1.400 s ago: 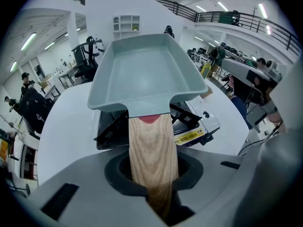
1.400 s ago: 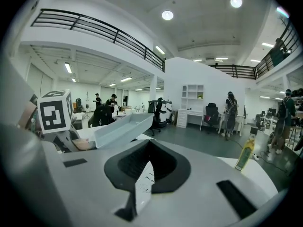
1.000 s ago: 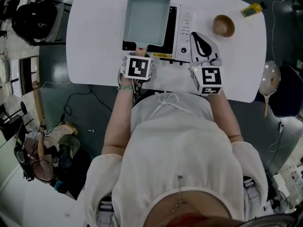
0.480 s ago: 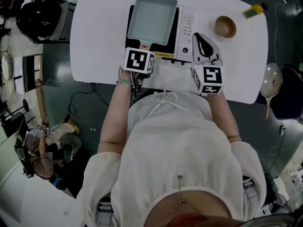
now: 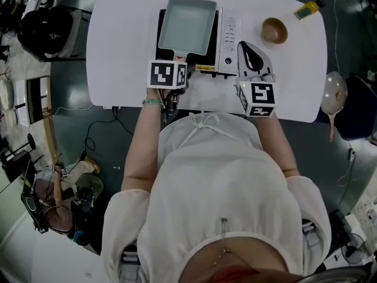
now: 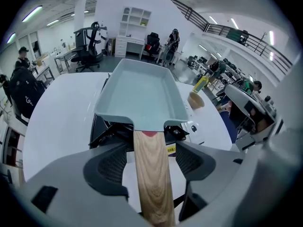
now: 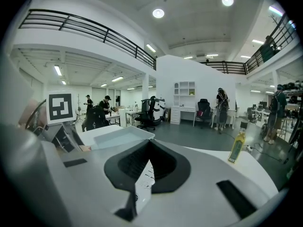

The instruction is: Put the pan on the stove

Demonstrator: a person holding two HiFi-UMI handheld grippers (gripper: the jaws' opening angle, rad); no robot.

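The pale blue rectangular pan (image 5: 187,23) rests on the black-and-white stove (image 5: 230,34) at the table's far middle. Its wooden handle (image 6: 150,174) points toward me. My left gripper (image 5: 172,61) sits around that handle with its jaws opening, and in the left gripper view (image 6: 151,162) a gap shows on each side between pads and wood. My right gripper (image 5: 244,45) lies just right of the stove's control panel, shut and holding nothing. In the right gripper view (image 7: 147,143) its tips meet, with the pan (image 7: 120,137) to the left behind them.
A wooden bowl (image 5: 277,30) and a yellow bottle (image 5: 308,9) stand at the white table's (image 5: 118,40) far right. A ladle-like utensil (image 5: 334,99) hangs beyond the table's right edge. Cables trail on the floor at left. People and office chairs are in the background.
The pan has stayed on the stove. My left gripper's marker cube has turned a little at the handle. The right gripper has not moved.
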